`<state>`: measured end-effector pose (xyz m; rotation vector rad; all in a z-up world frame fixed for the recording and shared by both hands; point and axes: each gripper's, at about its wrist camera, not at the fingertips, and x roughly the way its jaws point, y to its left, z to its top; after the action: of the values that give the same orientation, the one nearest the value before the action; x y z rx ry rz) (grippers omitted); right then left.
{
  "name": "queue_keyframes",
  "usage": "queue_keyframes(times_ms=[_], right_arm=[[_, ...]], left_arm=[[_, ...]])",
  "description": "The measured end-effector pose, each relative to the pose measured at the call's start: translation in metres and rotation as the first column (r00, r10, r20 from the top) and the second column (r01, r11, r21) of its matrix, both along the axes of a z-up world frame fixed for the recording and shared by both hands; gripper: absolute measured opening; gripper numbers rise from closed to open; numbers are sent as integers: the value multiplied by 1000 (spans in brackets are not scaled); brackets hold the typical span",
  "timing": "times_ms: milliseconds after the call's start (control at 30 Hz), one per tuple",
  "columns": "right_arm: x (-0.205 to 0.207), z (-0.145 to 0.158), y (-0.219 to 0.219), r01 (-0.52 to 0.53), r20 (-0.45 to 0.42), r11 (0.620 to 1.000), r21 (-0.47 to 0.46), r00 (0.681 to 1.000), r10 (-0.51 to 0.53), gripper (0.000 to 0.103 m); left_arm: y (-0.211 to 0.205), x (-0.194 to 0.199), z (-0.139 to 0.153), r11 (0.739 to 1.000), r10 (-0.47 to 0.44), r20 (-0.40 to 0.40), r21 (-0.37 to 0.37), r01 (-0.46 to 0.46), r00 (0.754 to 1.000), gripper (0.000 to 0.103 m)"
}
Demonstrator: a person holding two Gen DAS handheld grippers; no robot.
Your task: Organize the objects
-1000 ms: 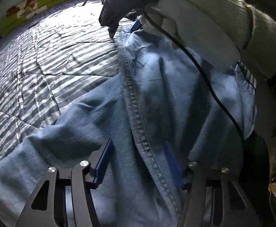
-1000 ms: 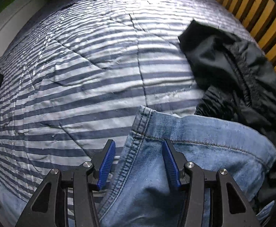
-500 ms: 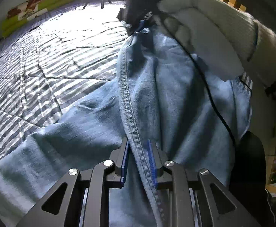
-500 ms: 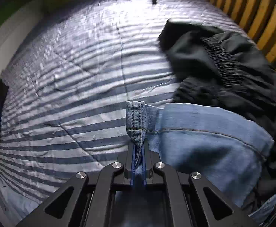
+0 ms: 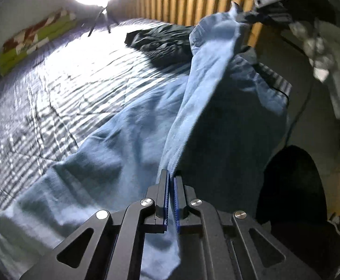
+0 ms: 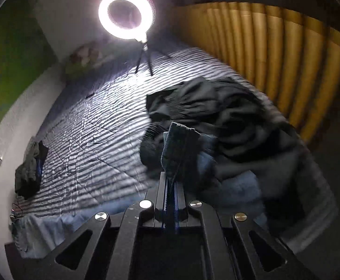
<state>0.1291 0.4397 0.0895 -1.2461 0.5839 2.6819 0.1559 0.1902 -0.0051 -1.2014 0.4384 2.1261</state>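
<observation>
The left gripper (image 5: pixel 171 182) is pressed together on a fold of the jeans (image 5: pixel 128 140), pinching the denim right at its tips. The right gripper (image 6: pixel 170 182) is likewise clamped on a hem of the jeans (image 6: pixel 176 144), whose stitched edge sticks up just beyond its fingers. In the left view, the right gripper (image 5: pixel 258 16) is up and off to the far right, held by a gloved hand (image 5: pixel 319 46), with the denim strung taut between the two tools.

Below the left gripper the rest of the jeans sags onto the striped bedcover (image 5: pixel 65 88). Beyond the right gripper lies a pile of black clothing (image 6: pixel 228 116), touching the jeans, and farther off a ring lamp (image 6: pixel 125 14) stands on the bed.

This looks like lifting the jeans clear to shake them flat for folding. To do it well, both hands should rise evenly, keep the pinch firm so the heavy denim does not slip, and draw away from the black pile so it is not dragged along.
</observation>
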Motion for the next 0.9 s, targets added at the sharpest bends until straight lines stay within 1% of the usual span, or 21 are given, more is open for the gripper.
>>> queue_keyframes(times_ms=[67,100,167,267,333,400,467,500,600,667,700,733,800,833,867,900], right_arm=[[33,-4,8,28,-19,1000,-6,999,-28,4],[47,-8,11,40,-24,999,-14,999,-41,4],[77,-23,18,84,-27,996,-34,996,-85,4],[111,-46,27,140,-13,987,-74,990,-141,4],[128,-65,32,176,10,980,-94,984,-176,4],[132,-90,35,176,77,982,-75,982,-170,4],[133,-114,42,171,152,980,-103,976,-155,4],[135,-121,45,176,168,977,-120,974,-155,4],[145,-128,48,168,160,973,-161,977,-142,4],[152,-125,51,160,139,969,-190,981,-134,4],[157,-120,53,163,117,962,-221,983,-139,4],[160,-117,56,164,97,951,-262,985,-143,4],[167,-114,63,154,59,901,-405,988,-142,4],[167,-113,63,142,59,897,-419,990,-129,4],[165,-113,57,117,72,923,-366,993,-97,4],[162,-115,53,98,92,947,-306,993,-73,5]], left_arm=[[4,11,3,999,-23,-23,-22,23,999,3],[5,17,3,999,-36,-22,-32,36,999,3],[9,27,3,998,-53,-25,-47,52,998,3],[16,40,-3,994,-85,-24,-68,83,996,3],[21,46,-12,991,-107,-16,-85,105,994,3],[29,49,-26,985,-127,-3,-121,126,992,3],[36,55,-41,974,-154,12,-165,154,988,4],[38,58,-45,969,-165,6,-183,163,986,4],[41,65,-49,962,-180,-17,-213,173,983,3],[38,61,-46,967,-166,-18,-201,159,986,3],[35,60,-41,970,-158,-23,-192,151,987,3],[31,57,-36,972,-148,-38,-192,138,988,3],[23,54,-26,975,-133,-66,-189,118,989,3],[18,52,-23,976,-121,-71,-188,106,990,3],[14,48,-23,978,-110,-61,-184,97,992,3],[11,45,-27,980,-102,-24,-175,97,994,3]])
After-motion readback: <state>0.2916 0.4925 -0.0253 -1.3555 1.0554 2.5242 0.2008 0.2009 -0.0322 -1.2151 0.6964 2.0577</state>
